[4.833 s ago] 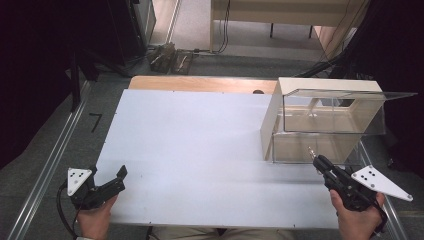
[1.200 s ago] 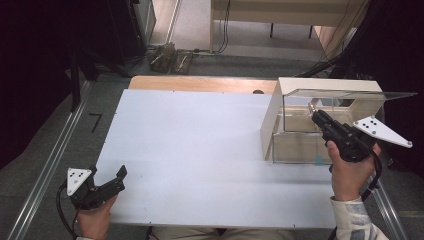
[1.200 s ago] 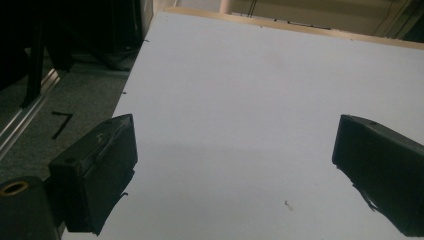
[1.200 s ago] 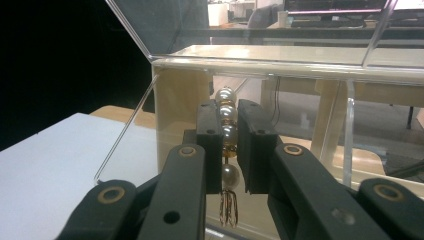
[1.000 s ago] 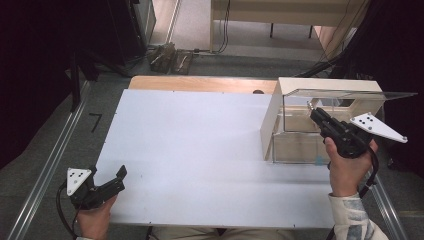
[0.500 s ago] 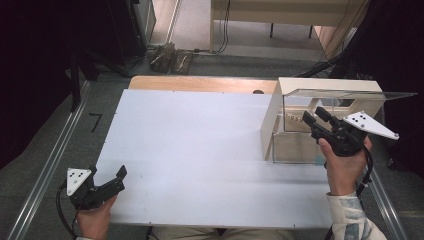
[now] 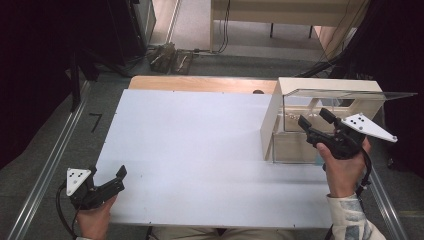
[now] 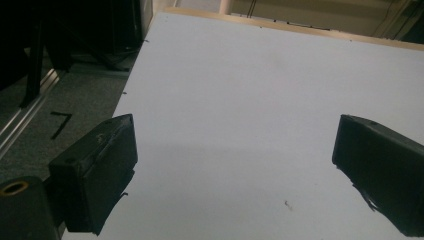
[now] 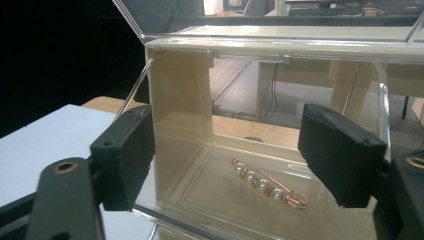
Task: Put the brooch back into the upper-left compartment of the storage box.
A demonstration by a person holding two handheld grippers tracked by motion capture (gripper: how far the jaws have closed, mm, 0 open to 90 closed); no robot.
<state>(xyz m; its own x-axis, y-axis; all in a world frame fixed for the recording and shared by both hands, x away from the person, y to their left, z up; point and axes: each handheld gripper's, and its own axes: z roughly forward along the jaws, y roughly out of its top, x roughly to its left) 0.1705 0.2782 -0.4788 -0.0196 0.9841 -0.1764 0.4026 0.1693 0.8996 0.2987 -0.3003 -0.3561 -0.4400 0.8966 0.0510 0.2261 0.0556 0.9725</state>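
Right claw (image 7: 316, 119): my jaws have just been opening and stand apart, nothing between them, at the box's open front.
Pin (image 9: 268, 189): lies flat on the box (image 7: 325, 87) floor, beyond my jaws, ready to be reached.
Lid (image 9: 280, 22): propped up, leaving room above.
Left claw (image 7: 119, 179): apart, idle over the table (image 7: 200, 130), near its left edge.

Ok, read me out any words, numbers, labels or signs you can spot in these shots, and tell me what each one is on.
"7": a dark mark shaped like that digit on the grey floor left of the white table; it may be just tape.
No text is readable on the clear box, the pearl pin inside it, or either gripper.
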